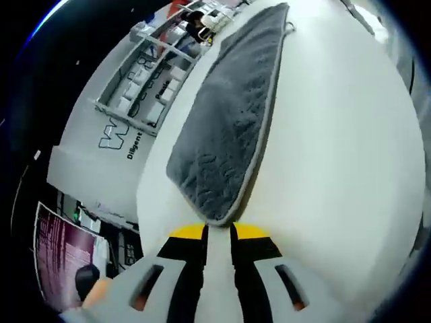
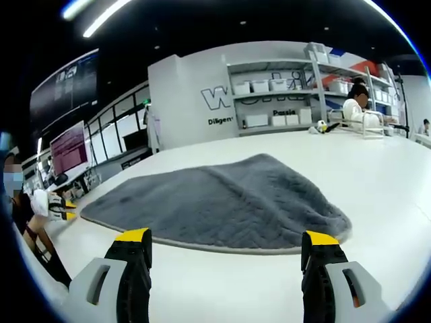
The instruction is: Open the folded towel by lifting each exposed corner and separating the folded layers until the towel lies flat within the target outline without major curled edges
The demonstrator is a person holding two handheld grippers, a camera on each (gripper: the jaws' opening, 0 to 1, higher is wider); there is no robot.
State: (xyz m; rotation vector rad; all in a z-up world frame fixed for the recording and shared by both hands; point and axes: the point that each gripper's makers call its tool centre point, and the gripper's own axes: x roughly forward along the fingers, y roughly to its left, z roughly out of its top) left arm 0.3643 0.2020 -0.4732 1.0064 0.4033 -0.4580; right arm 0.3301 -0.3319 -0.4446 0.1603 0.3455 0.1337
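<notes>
A grey towel (image 1: 232,114) (image 2: 222,198) lies spread out on the white table (image 1: 337,175) (image 2: 377,175). Its edges rest flat apart from a slight hump in the middle. In the left gripper view, my left gripper (image 1: 218,231) has its yellow-tipped jaws drawn close together on the towel's nearest corner. The right gripper view shows this same gripper (image 2: 66,210) at the towel's far left corner, held in a hand. My right gripper (image 2: 226,237) stands wide open just in front of the towel's near edge, holding nothing.
Behind the table a white wall with dark lettering carries shelves of white bins (image 2: 269,86) (image 1: 145,87). A person (image 2: 355,104) sits at the back right. Another person (image 2: 15,202) is at the left edge. A screen (image 2: 67,149) stands at the left.
</notes>
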